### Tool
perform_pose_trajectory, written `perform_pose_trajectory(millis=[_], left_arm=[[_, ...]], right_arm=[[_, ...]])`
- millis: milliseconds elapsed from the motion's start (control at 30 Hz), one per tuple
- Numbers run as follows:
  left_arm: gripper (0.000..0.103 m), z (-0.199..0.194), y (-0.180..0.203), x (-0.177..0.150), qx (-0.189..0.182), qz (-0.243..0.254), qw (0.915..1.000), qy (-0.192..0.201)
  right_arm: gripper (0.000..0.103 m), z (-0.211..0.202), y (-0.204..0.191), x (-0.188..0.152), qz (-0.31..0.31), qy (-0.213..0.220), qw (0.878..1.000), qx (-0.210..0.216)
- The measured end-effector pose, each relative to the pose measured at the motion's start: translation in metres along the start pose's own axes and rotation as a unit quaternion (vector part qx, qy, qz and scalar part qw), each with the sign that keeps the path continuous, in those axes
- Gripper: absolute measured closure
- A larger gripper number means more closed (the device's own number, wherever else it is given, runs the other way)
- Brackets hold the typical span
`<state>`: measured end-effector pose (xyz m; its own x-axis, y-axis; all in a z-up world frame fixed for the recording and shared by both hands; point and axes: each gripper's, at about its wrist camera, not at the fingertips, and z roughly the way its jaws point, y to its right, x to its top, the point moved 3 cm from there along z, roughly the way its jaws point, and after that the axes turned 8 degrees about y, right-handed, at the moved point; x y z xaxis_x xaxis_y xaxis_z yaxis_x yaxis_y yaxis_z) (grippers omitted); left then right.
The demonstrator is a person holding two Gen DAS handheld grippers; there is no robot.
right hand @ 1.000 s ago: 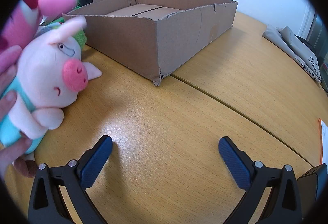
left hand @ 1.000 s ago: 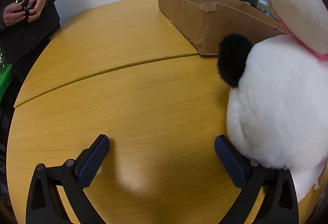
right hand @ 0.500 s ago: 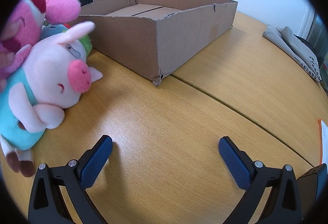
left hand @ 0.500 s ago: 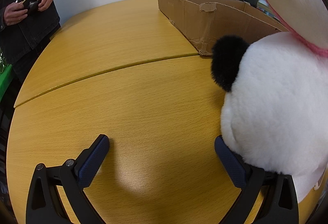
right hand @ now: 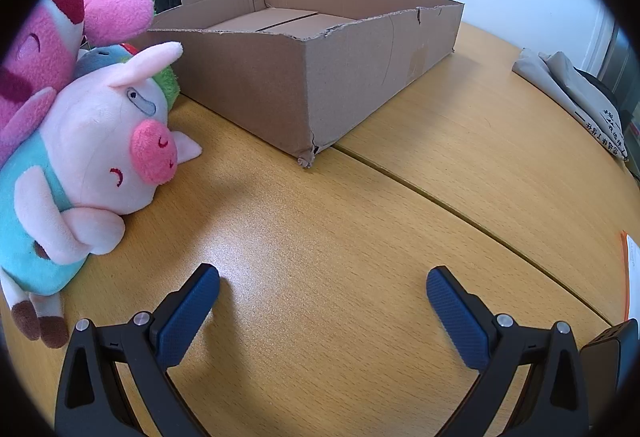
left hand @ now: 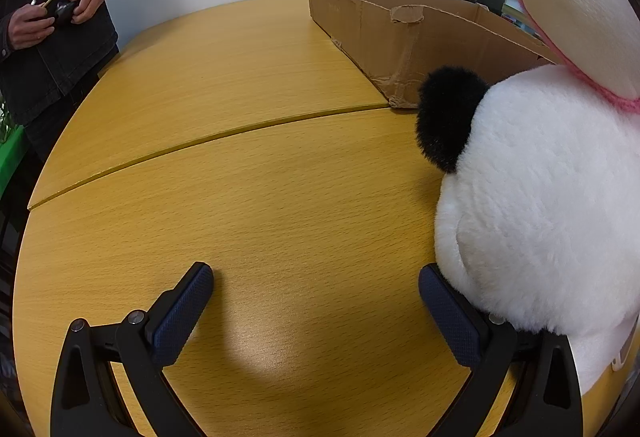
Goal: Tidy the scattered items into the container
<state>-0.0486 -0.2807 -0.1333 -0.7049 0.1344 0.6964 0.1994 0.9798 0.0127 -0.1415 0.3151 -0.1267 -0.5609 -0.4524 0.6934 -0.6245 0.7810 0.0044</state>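
Two fingers [left hand: 448, 311] beside white plush [left hand: 540, 205]

Low tabletop views toward shared box [left hand: 404, 37]

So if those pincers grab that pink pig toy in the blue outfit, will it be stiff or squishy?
Probably squishy: the pig plush looks like soft stuffed fabric, so the right hand-held gripper, now open, would likely sink in. Its limbs may dangle. It seems light for its bulk, and lying slumped on the table, it's unlikely to roll.
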Motion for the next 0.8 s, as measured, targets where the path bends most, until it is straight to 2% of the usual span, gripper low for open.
perform_pose_trajectory(millis=[800], left_arm=[[0.0, 0.0006, -0.002, -0.0012, 0.0, 0.0, 1.0, 0.0]], right_arm=[[0.0, 0.0001, -0.0002, -0.0002, 0.0, 0.0, 1.0, 0.0]])
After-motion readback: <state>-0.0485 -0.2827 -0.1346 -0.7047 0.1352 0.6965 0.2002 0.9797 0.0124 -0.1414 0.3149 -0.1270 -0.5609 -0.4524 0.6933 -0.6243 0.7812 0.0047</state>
